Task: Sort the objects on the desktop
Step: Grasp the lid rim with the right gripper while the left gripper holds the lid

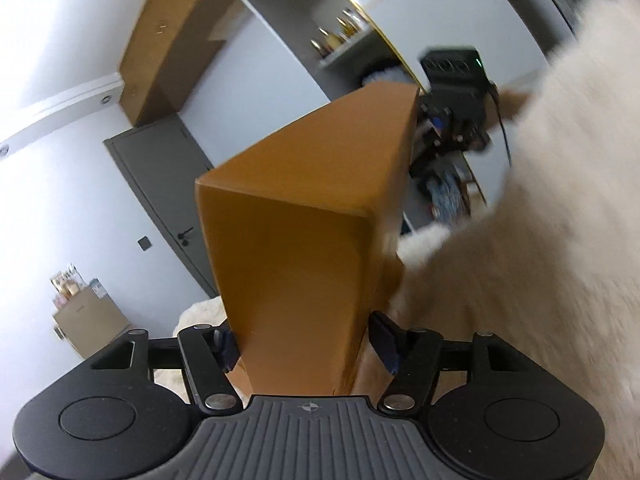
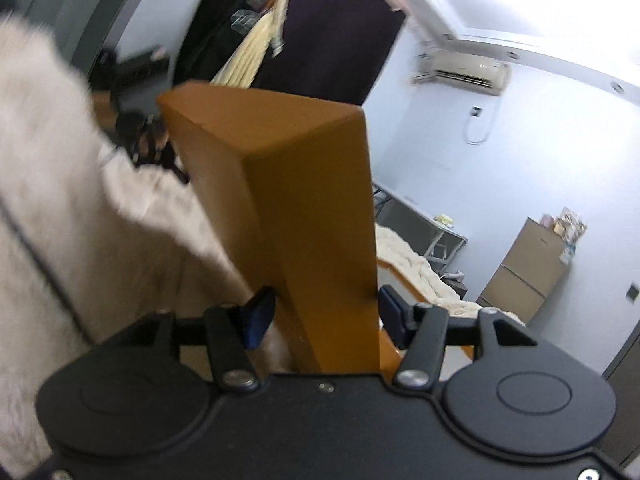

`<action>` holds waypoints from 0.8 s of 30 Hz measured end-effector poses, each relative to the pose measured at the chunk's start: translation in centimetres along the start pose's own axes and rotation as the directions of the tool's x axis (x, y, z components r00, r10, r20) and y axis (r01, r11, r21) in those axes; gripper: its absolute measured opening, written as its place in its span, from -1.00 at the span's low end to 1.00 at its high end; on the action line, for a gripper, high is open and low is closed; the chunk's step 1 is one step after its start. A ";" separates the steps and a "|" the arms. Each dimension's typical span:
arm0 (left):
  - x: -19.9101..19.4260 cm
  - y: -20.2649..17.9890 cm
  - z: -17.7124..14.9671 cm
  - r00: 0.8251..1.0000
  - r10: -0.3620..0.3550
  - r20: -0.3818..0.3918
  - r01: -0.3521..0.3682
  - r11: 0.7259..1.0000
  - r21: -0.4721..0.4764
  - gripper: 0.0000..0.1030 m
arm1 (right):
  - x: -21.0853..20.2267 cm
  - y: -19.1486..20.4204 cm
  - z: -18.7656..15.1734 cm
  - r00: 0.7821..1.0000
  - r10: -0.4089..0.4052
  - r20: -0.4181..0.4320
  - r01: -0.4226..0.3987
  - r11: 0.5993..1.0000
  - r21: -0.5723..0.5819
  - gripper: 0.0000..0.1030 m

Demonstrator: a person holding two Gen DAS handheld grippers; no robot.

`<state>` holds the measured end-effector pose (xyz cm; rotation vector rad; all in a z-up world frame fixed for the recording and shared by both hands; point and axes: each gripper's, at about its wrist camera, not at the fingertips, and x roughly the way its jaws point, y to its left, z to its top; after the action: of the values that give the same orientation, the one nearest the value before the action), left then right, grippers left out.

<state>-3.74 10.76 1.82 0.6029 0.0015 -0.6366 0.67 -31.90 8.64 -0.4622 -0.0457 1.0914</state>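
Note:
An orange-brown open box [image 1: 304, 208] fills the middle of the left wrist view, held up in the air and tilted. My left gripper [image 1: 306, 346] is shut on one wall of it, blue pads on both sides. In the right wrist view the same box [image 2: 304, 184] stands between the fingers of my right gripper [image 2: 320, 312], which is shut on another wall. The right gripper's body [image 1: 456, 100] shows behind the box in the left wrist view. The desktop is hidden.
A fluffy cream sleeve [image 1: 540, 208] crosses the right of the left wrist view and the left of the right wrist view [image 2: 60, 200]. Behind are a grey door [image 1: 160, 184], a shelf with bottles [image 1: 340, 36], a cabinet [image 2: 528, 272] and a bed with a cream blanket [image 2: 416, 264].

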 end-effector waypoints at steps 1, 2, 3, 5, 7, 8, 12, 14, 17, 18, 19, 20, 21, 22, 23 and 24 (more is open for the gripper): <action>0.0 0.6 0.3 1.000 -0.007 0.018 0.007 1.000 -0.026 0.21 | -0.3 -0.9 0.0 1.000 -0.004 0.012 0.004 0.999 0.041 -0.10; -0.1 1.2 0.8 0.999 -0.016 0.039 0.019 0.998 -0.056 0.22 | -0.8 -2.2 0.2 0.999 -0.010 0.034 0.007 0.995 0.097 -0.14; 0.1 1.6 1.3 0.998 -0.026 0.058 0.031 0.997 -0.075 0.22 | -1.3 -3.5 0.1 0.998 -0.019 0.059 0.010 0.989 0.147 -0.17; 0.7 2.5 2.6 0.995 -0.047 0.089 0.056 0.993 -0.105 0.23 | -2.0 -5.0 -0.3 0.996 -0.031 0.082 0.013 0.977 0.214 -0.19; 0.7 2.8 3.5 0.993 -0.053 0.102 0.066 0.990 -0.125 0.25 | -1.6 -6.7 -0.4 0.995 -0.039 0.088 0.014 0.963 0.268 -0.19; 1.1 3.4 3.9 0.992 -0.056 0.113 0.072 0.986 -0.148 0.27 | -1.5 -7.3 -0.7 0.995 -0.044 0.085 0.017 0.957 0.289 -0.19; 0.8 4.3 4.9 0.988 -0.057 0.146 0.089 0.971 -0.222 0.29 | -0.3 -9.3 -1.4 0.996 -0.066 0.060 0.042 0.938 0.344 -0.19; 1.9 5.4 5.6 0.984 -0.057 0.167 0.099 0.960 -0.261 0.31 | 0.0 -9.8 -1.4 0.996 -0.080 0.042 0.060 0.931 0.360 -0.19; 3.2 7.2 6.4 0.981 -0.056 0.184 0.114 0.940 -0.321 0.35 | 1.4 -10.7 -0.9 0.994 -0.106 -0.003 0.100 0.923 0.371 -0.19; 3.1 7.5 6.3 0.981 -0.057 0.187 0.119 0.933 -0.340 0.37 | 2.0 -10.9 -0.7 0.993 -0.114 -0.016 0.112 0.917 0.383 -0.19; 3.6 8.3 6.2 0.980 -0.059 0.190 0.127 0.921 -0.369 0.39 | 2.7 -11.1 -0.5 0.992 -0.122 -0.030 0.123 0.911 0.393 -0.19; 4.5 9.4 6.1 0.980 -0.063 0.191 0.137 0.904 -0.404 0.40 | 3.5 -11.4 -0.3 0.991 -0.129 -0.043 0.135 0.905 0.404 -0.19; 5.5 10.5 6.0 0.979 -0.068 0.191 0.147 0.886 -0.439 0.42 | 4.3 -11.7 -0.1 0.989 -0.136 -0.057 0.148 0.898 0.414 -0.19; 6.6 11.8 5.5 0.979 -0.072 0.189 0.157 0.858 -0.488 0.43 | 5.0 -12.2 0.1 0.986 -0.148 -0.076 0.167 0.890 0.424 -0.19; 7.9 13.3 4.9 0.980 -0.076 0.186 0.167 0.822 -0.544 0.46 | 5.5 -12.4 0.0 0.985 -0.152 -0.087 0.174 0.885 0.431 -0.19; 8.6 14.2 4.5 0.980 -0.076 0.182 0.169 0.798 -0.578 0.48 | 6.4 -13.3 -0.1 0.983 -0.149 -0.107 0.182 0.872 0.455 -0.19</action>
<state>10.34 12.71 11.51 -0.0590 0.0971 -0.7620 14.98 -31.41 12.41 -0.0592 0.2306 0.8779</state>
